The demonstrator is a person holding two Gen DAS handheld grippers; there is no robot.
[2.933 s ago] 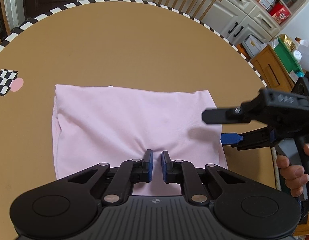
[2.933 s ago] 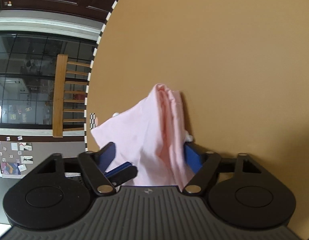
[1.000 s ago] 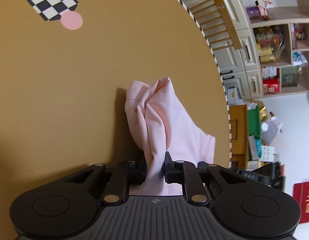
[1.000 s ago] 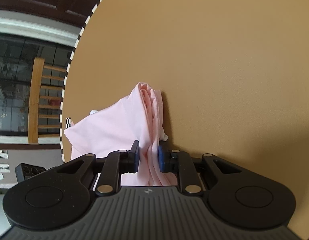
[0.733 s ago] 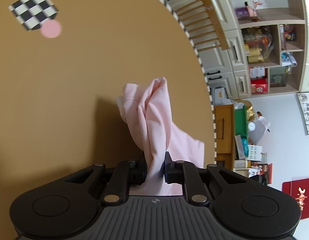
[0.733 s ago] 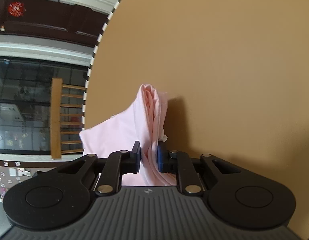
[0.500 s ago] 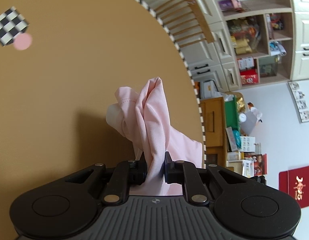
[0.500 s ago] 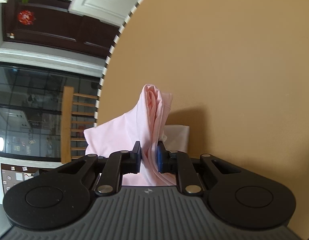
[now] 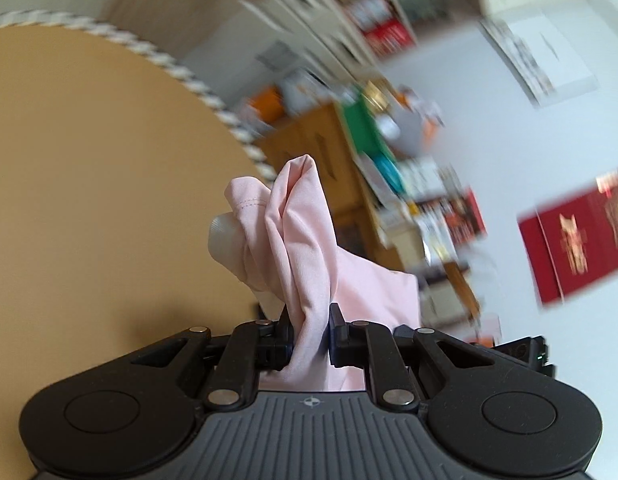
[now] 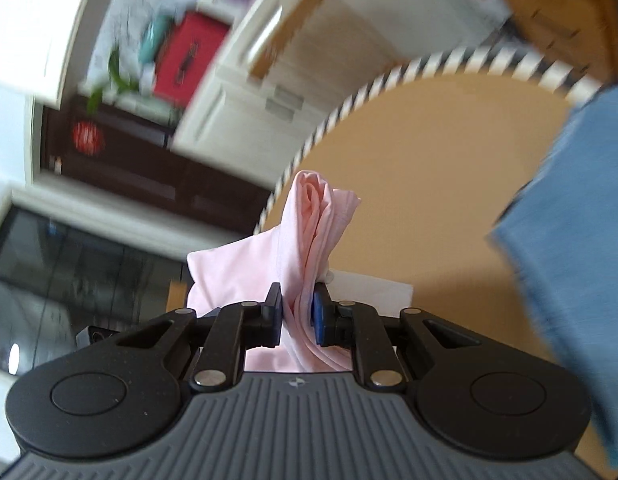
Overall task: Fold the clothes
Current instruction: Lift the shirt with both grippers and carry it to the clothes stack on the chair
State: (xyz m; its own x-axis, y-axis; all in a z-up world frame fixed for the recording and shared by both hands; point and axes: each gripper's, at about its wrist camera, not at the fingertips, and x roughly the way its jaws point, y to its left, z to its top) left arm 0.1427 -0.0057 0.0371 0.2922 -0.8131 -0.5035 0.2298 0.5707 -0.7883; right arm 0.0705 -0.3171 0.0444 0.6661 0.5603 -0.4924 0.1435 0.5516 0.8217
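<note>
A folded pale pink garment [image 9: 297, 232] bunches up between the pads of my left gripper [image 9: 309, 336], which is shut on it, held in the air above the brown round table [image 9: 89, 200]. The other end of the pink garment [image 10: 313, 240] sticks up from my right gripper [image 10: 296, 316], also shut on it. Cloth hangs below both grippers, its lower part hidden by their bodies. A white tag or lining shows beside the folds in both views.
The table's striped edge [image 9: 213, 100] curves behind the garment. A blue cloth [image 10: 569, 208] fills the right side of the right wrist view. Blurred cupboards, shelves [image 9: 389, 40] and a wooden cabinet [image 9: 317, 140] stand beyond the table.
Both grippers have risen and swung, lifting the pink garment off the table. The room beyond the table edge now fills much of each view. The blue cloth has come into the right wrist view.
</note>
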